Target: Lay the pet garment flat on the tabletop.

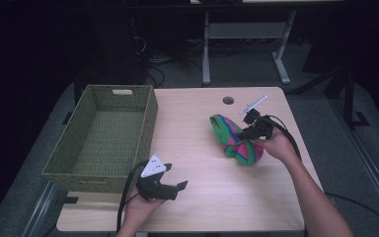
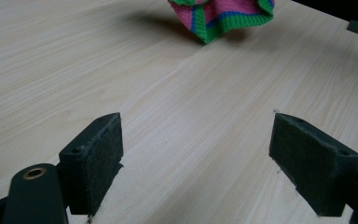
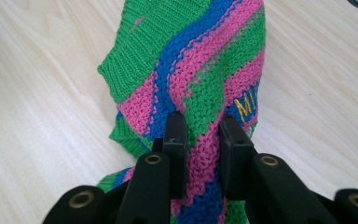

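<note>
The right gripper [image 3: 198,135] is clenched on a fold of the striped knitted garment [image 3: 200,70], right of centre on the table [image 1: 197,148], probably to lift it. Lower left, the left gripper [image 2: 198,158] hangs released beside the wicker basket [image 1: 103,133], a likely destination.

Table [image 1: 217,197]: pale wood-grain top, smooth and matt. Basket [image 1: 148,118] at its left edge: olive woven fibre, coarse-textured. Knitted cloth [image 3: 200,70]: ribbed green, pink and blue yarn, soft and rough. Left gripper [image 2: 198,161]: matt black plastic with felt-like pads [image 2: 103,156] and brass-coloured eyelets.
</note>
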Action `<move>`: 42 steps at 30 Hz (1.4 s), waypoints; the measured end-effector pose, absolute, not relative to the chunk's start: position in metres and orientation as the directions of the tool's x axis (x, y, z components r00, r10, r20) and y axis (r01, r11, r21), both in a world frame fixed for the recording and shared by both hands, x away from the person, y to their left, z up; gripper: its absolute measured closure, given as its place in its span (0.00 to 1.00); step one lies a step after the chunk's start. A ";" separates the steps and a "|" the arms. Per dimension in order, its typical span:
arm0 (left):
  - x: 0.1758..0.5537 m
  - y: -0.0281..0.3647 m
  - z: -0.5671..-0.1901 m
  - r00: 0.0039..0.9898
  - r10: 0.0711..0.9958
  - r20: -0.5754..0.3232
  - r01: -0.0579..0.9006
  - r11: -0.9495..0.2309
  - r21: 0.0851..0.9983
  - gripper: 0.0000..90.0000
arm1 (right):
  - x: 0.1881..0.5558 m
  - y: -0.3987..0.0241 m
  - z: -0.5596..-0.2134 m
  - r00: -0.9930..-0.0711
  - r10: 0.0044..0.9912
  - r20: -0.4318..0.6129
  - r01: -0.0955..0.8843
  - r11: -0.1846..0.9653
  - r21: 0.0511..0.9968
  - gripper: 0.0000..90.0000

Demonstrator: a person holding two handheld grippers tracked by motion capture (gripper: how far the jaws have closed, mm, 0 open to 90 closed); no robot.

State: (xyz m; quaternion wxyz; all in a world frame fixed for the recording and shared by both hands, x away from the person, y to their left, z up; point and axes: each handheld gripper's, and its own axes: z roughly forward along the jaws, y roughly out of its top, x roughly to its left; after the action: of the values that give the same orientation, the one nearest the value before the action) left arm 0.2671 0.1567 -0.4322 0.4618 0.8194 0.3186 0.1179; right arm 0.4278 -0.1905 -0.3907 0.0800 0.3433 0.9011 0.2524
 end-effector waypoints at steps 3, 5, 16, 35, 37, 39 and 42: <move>0.267 0.157 -0.432 0.769 0.632 -0.101 0.413 -0.370 0.832 0.19 | 0.423 -0.191 -0.382 -0.763 0.646 0.020 0.561 0.646 0.517 0.84; 0.268 0.158 -0.432 0.768 0.632 -0.100 0.413 -0.370 0.833 0.19 | 0.418 -0.190 -0.374 -0.769 0.639 0.012 0.547 0.649 0.529 0.84; 0.267 0.158 -0.432 0.768 0.633 -0.103 0.415 -0.368 0.832 0.19 | 0.386 -0.189 -0.336 -0.815 0.579 -0.003 0.469 0.663 0.583 0.84; 0.268 0.159 -0.432 0.765 0.635 -0.107 0.417 -0.362 0.834 0.19 | 0.335 -0.181 -0.332 -0.865 0.501 0.029 0.412 0.677 0.609 0.84; 0.268 0.159 -0.432 0.765 0.636 -0.104 0.415 -0.363 0.834 0.19 | 0.332 -0.178 -0.336 -0.867 0.498 0.025 0.411 0.684 0.603 0.84; 0.267 0.160 -0.432 0.764 0.636 -0.107 0.416 -0.358 0.836 0.19 | 0.331 -0.174 -0.340 -0.870 0.492 0.039 0.414 0.684 0.600 0.84; 0.267 0.160 -0.431 0.764 0.636 -0.107 0.414 -0.357 0.837 0.19 | 0.331 -0.170 -0.348 -0.872 0.487 0.048 0.417 0.688 0.594 0.84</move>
State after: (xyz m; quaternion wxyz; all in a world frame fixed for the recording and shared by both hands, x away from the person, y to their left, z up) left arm 0.2668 0.1604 -0.4314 0.4664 0.8151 0.3222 0.1190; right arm 0.3306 -0.1704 -0.3480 0.0566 0.2464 0.9170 0.3085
